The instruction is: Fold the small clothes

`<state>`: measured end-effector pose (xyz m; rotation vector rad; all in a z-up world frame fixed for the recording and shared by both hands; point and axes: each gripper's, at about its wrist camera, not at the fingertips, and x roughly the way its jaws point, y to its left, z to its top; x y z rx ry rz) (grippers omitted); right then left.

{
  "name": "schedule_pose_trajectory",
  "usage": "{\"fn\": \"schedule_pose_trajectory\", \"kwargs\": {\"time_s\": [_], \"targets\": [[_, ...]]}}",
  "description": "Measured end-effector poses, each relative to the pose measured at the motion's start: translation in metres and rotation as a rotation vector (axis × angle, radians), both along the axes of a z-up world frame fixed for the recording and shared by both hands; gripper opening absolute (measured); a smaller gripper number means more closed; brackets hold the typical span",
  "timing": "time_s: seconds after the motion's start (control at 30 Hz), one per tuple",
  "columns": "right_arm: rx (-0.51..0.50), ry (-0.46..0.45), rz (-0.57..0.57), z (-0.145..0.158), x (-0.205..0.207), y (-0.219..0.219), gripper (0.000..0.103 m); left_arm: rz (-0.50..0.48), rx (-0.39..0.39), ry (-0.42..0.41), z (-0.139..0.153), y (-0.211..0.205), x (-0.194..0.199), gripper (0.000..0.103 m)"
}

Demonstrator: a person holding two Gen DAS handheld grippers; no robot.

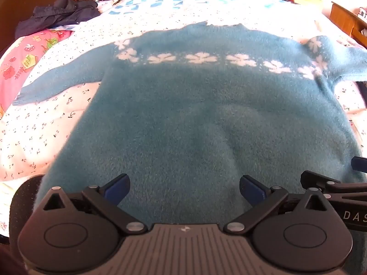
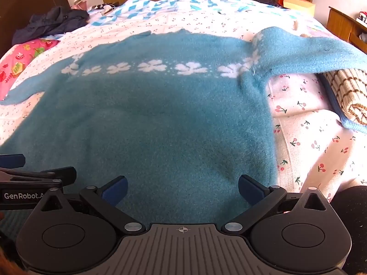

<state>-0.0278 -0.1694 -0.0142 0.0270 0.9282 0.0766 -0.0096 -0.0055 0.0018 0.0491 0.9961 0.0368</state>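
Note:
A fuzzy teal sweater point(image 1: 195, 119) with a band of white flowers lies flat on the bed, neck away from me, sleeves spread to both sides. It also shows in the right wrist view point(image 2: 160, 119). My left gripper point(image 1: 184, 189) is open and empty over the sweater's near hem, left of centre. My right gripper point(image 2: 182, 189) is open and empty over the hem near its right corner. Each gripper shows at the edge of the other's view. The right sleeve point(image 2: 309, 52) lies raised over a folded cloth.
The bed point(image 2: 309, 142) has a white cherry-print sheet. A folded beige checked cloth point(image 2: 348, 94) lies at right. A dark jacket point(image 1: 57, 13) and a pink pillow point(image 1: 20, 64) lie at far left. Wooden furniture point(image 2: 344, 25) stands at right.

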Motion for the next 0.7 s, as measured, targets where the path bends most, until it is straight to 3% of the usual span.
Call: {"fn": "schedule_pose_trajectory", "kwargs": {"time_s": [0.7], "targets": [[-0.002,-0.011,0.003,0.0027,-0.0005,0.0020,0.102,-0.012,0.024,-0.038,0.0036,0.0009,-0.0028,0.103]]}}
